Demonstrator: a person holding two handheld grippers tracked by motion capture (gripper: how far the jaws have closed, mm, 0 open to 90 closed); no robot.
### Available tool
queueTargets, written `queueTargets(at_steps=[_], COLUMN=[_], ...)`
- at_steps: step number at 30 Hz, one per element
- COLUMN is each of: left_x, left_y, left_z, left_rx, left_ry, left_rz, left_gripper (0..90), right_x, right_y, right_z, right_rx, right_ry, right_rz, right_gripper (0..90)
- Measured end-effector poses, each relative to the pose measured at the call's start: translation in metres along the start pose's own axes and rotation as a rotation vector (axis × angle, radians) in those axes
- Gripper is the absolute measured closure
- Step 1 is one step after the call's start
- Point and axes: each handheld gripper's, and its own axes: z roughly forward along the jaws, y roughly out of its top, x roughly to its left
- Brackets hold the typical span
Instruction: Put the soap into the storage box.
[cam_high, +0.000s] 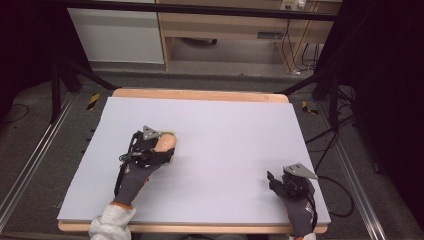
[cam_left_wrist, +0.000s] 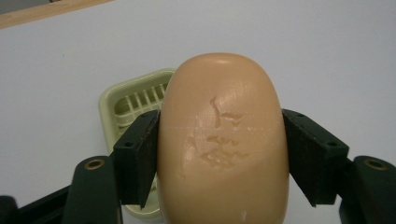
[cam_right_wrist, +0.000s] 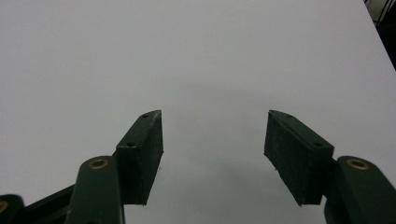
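Soap in your left hand-held gripper's grip

The tan soap bar (cam_left_wrist: 223, 144) sits clamped between your left hand-held gripper (cam_left_wrist: 223, 156), above the pale green soap dish (cam_left_wrist: 122, 100) on the table (cam_high: 225, 130); your right hand-held gripper (cam_right_wrist: 214, 154) stands wide and empty.

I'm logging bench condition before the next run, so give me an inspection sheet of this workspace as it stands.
Surface: pale grey mat on a wooden table, no marks seen.
Job's things: tan soap bar with a stamped emblem; pale green slatted soap dish on the mat behind and below it.
Clutter: nothing seen.
Grippers: left gripper shut on the soap bar, pads on both its sides; right gripper open, nothing between its jaws, at the mat's near right corner.
Cables: a black cable loops off the right gripper; more run on the floor at right.
Surroundings: dark frame legs, floor rails, wooden furniture beyond the table.
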Motion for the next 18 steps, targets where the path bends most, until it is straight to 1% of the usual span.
queueTargets(at_steps=[5,7,9,11,13,18], left_x=[0.009,0.013,0.014,0.016,0.017,0.019], left_y=[0.0,-0.001,-0.001,-0.001,-0.001,-0.001], left_z=[0.003,0.006,0.007,0.011,0.014,0.018], left_rx=[0.003,0.014,0.013,0.025,0.021,0.029], left_ry=[0.023,0.035,0.042,0.048,0.056,0.062], left_rz=[-0.014,-0.015,-0.021,-0.02,-0.027,-0.026], left_gripper=[31.6,31.6,31.6,31.6,31.6,31.6], right_x=[0.0,0.001,0.0,0.0,0.001,0.001], right_y=[0.0,0.0,0.0,0.0,0.0,0.0], right_z=[0.0,0.001,0.001,0.001,0.001,0.002], right_rx=[0.003,0.004,0.004,0.004,0.004,0.003], right_ry=[0.001,0.002,0.003,0.004,0.004,0.004], right_rz=[-0.003,0.0,-0.003,-0.003,-0.001,-0.002], right_gripper=[37.2,37.2,37.2,37.2,37.2,37.2])
